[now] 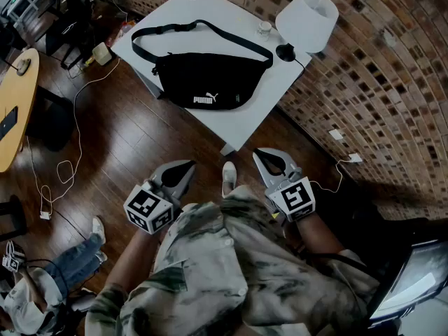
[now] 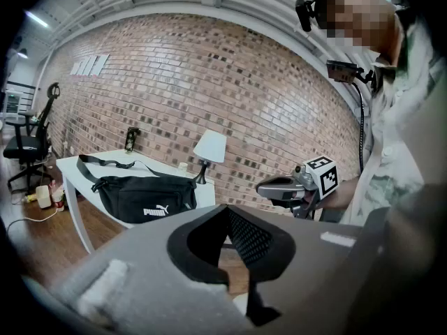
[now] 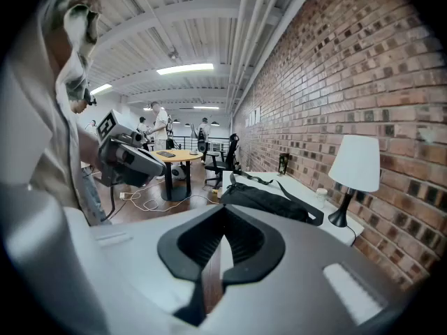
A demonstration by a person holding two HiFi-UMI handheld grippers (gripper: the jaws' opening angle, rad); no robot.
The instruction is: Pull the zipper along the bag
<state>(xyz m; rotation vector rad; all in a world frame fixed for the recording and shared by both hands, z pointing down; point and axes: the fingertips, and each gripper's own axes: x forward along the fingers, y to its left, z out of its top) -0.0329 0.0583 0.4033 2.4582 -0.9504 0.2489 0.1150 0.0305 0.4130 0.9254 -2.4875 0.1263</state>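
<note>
A black waist bag [image 1: 203, 82] with a white logo lies on the white table [image 1: 231, 12], its strap [image 1: 196, 26] looped behind it. No zipper detail can be made out at this distance. Both grippers are held close to my body, well short of the table. My left gripper [image 1: 180, 172] is shut and empty, and so is my right gripper [image 1: 268, 159]. In the left gripper view the bag [image 2: 143, 197] shows far beyond the closed tips of the left gripper [image 2: 225, 209], with the right gripper [image 2: 279, 187] alongside. In the right gripper view the bag [image 3: 269, 202] lies past the right gripper [image 3: 223, 208].
A white lamp [image 1: 306, 19] and a small jar [image 1: 264, 27] stand at the table's right corner by the brick wall [image 1: 378, 82]. Cables [image 1: 70, 166] trail over the wooden floor. A round wooden table [image 1: 17, 96] is at the left, and a seated person [image 1: 42, 285] at lower left.
</note>
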